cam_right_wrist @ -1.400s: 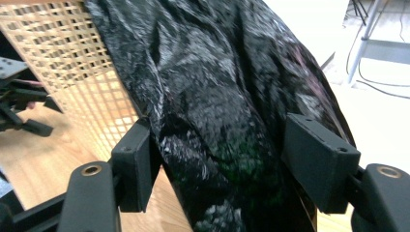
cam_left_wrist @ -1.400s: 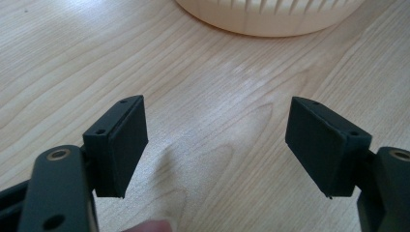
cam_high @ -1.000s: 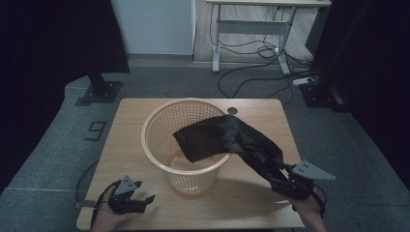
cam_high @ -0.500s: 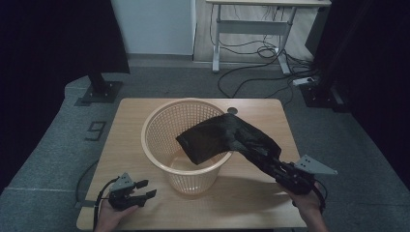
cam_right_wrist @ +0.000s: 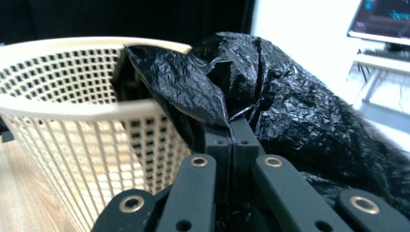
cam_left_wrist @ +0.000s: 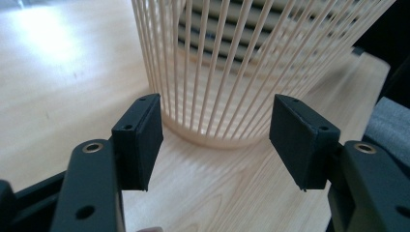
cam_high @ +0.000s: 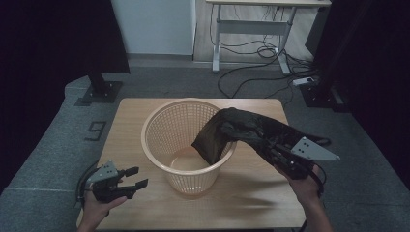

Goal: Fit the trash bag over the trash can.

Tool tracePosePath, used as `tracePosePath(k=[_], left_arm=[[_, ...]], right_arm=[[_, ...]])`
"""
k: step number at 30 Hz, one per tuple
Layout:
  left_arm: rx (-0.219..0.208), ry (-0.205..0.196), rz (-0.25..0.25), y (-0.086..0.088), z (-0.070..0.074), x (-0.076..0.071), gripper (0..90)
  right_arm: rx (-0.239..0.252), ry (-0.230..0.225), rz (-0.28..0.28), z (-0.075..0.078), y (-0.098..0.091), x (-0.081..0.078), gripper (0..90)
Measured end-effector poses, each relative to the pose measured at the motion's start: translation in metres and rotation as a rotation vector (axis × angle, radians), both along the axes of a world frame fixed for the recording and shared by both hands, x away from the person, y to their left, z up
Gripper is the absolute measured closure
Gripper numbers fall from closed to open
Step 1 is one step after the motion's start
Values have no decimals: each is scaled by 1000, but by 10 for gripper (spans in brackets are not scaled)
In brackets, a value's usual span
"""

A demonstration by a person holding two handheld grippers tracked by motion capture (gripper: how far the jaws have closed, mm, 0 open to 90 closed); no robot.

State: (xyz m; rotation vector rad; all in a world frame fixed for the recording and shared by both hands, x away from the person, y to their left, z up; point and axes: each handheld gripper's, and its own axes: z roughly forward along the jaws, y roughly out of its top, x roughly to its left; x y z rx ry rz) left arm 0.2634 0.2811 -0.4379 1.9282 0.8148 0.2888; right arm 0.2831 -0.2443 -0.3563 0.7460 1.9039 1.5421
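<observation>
1. Holding my right gripper (cam_high: 278, 150) pressed together on the black plastic bag (cam_high: 241, 130), I have its jaws pinching a fold of the crinkled film; they have just been closing, with the bag between them.
2. In the right gripper view the two black jaws meet flat against each other, and the bag (cam_right_wrist: 290, 96) bunches up above and around them.
3. The bag stretches from my right gripper up and across to the basket (cam_high: 159, 145), where its far end drapes over the near right part of the rim and hangs down inside.
4. The basket is a pale latticed tub standing upright on the wooden table (cam_high: 130, 116), roughly at its middle.
5. My left gripper (cam_high: 133, 177) sits at the near left of the table, beside the basket and apart from it, pointing toward its lower wall.
6. Its jaws are spread with nothing between them; they have just been opening a little further.
7. In the left gripper view the base of the basket (cam_left_wrist: 232, 72) stands beyond the gap between the two pads, on the bare tabletop (cam_left_wrist: 58, 63).
8. My left hand (cam_high: 99, 208) and right hand (cam_high: 302, 186) come in from the near edge.
</observation>
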Motion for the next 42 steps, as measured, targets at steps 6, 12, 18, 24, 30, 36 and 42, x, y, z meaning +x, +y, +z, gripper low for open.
tracePosePath(k=[6, 12, 18, 24, 30, 36, 42], left_arm=[[-30, -44, -20, 7, 25, 0, 360], [-37, -76, -43, 10, 47, -2, 368], [-32, -103, -67, 6, 72, -2, 369], [-47, -127, -108, -6, 90, 3, 369], [-46, -130, -147, -19, 106, 13, 368], [-29, -144, -160, -31, 119, 18, 363], [-23, -138, -177, -38, 129, 26, 363]], right_arm=[[-50, -71, 39, 15, 22, -3, 886], [-76, -76, 76, 24, 39, -1, 886], [-83, -80, 99, 34, 51, 0, 885], [-100, -69, 127, 35, 64, 4, 885], [-107, -58, 145, 34, 72, 9, 885], [-115, -62, 156, 36, 77, 10, 885], [-110, -66, 174, 39, 81, 9, 885]])
